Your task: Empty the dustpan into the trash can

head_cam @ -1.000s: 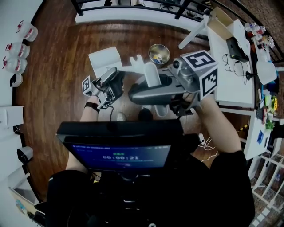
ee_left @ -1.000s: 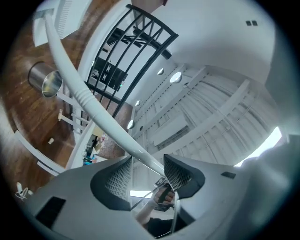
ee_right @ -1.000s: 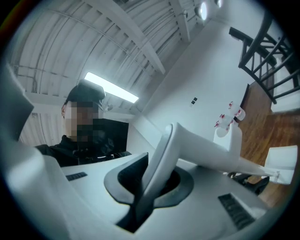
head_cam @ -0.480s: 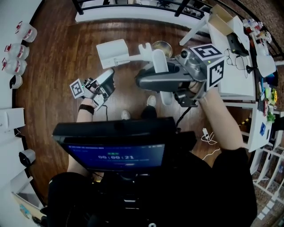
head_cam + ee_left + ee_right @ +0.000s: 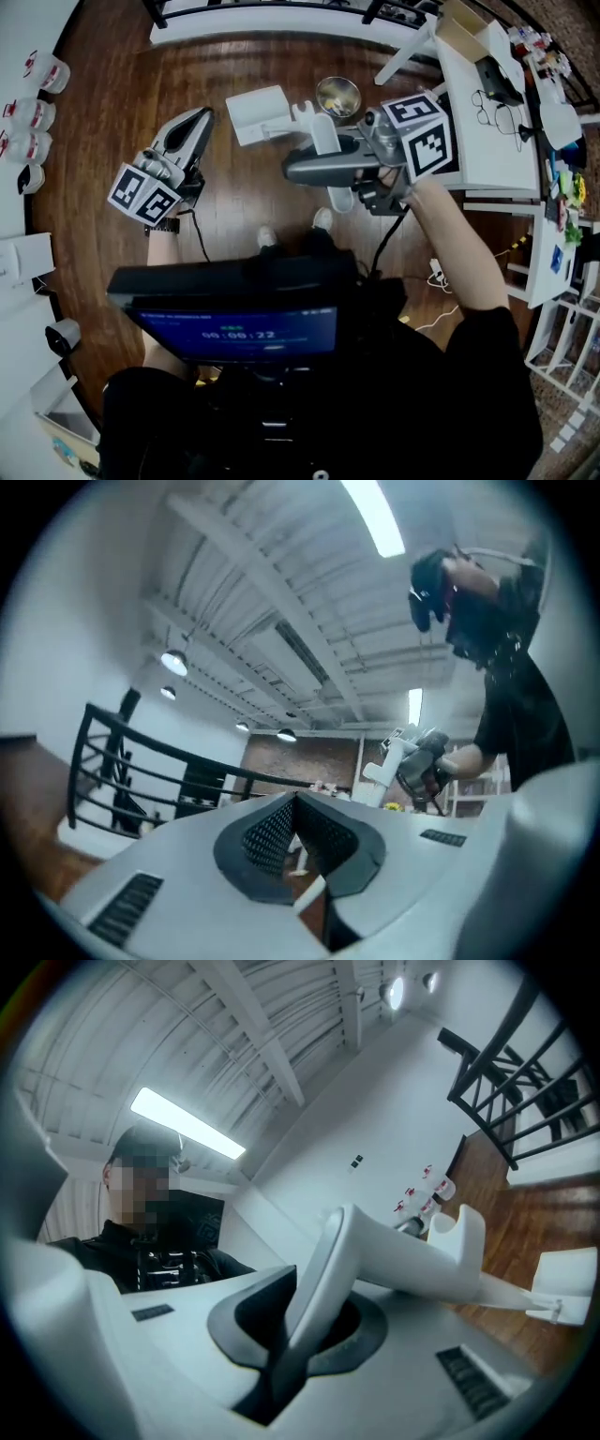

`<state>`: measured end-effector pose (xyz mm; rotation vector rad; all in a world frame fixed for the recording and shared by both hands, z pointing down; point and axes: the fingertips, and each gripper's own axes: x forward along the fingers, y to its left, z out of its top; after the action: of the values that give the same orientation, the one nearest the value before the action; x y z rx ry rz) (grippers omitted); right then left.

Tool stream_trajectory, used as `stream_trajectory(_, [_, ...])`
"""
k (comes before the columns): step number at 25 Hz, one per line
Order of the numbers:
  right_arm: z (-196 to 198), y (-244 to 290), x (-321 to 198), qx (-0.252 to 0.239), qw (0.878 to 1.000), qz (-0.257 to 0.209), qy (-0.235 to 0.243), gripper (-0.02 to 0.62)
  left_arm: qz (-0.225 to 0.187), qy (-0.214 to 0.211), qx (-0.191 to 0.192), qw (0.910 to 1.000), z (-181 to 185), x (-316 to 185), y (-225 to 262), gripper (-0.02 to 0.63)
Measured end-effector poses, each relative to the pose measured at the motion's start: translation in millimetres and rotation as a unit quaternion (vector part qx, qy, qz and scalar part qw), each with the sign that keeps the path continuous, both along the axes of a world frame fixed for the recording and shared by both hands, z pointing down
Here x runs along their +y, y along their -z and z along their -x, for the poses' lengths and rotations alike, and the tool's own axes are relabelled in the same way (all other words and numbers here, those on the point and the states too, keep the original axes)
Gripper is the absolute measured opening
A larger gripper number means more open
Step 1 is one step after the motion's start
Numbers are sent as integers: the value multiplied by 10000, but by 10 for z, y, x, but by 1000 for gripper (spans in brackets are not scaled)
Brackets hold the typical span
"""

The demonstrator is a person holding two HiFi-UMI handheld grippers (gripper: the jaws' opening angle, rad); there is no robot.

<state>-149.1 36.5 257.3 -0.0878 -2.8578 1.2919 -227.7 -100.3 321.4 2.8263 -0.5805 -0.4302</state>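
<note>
The right hand-held gripper (image 5: 302,169) squeezes the handle of the white dustpan (image 5: 255,111). It holds the pan up over the floor (image 5: 103,103), just beside the little round trash can (image 5: 320,94). The tipping out looks not done yet. I cannot tell what is in the pan or the can. The left hand-held gripper (image 5: 195,120) is pinched tight on nothing.

The dustpan (image 5: 255,111) hangs just left of the trash can (image 5: 337,96), over the floor (image 5: 103,94); the surface (image 5: 492,164) stands to their right.
</note>
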Motion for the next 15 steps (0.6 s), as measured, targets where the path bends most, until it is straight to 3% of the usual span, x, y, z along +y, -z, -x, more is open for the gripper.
stream_trajectory(3, [-122, -294, 16, 90, 9999, 145, 10, 35, -425, 379, -478, 9972, -158, 64, 141, 2])
stream_trajectory(8, [-417, -769, -21, -22, 9989, 459, 26, 35, -668, 831, -959, 9897, -432, 92, 232, 2])
stream_trajectory(11, [-616, -1116, -90, -89, 9977, 667, -79, 35, -831, 923, -1457, 9815, -630, 157, 229, 2])
stream_trajectory(15, [-788, -1686, -125, 42, 9962, 868, -88, 34, -773, 1247, -1569, 9767, -758, 171, 228, 2])
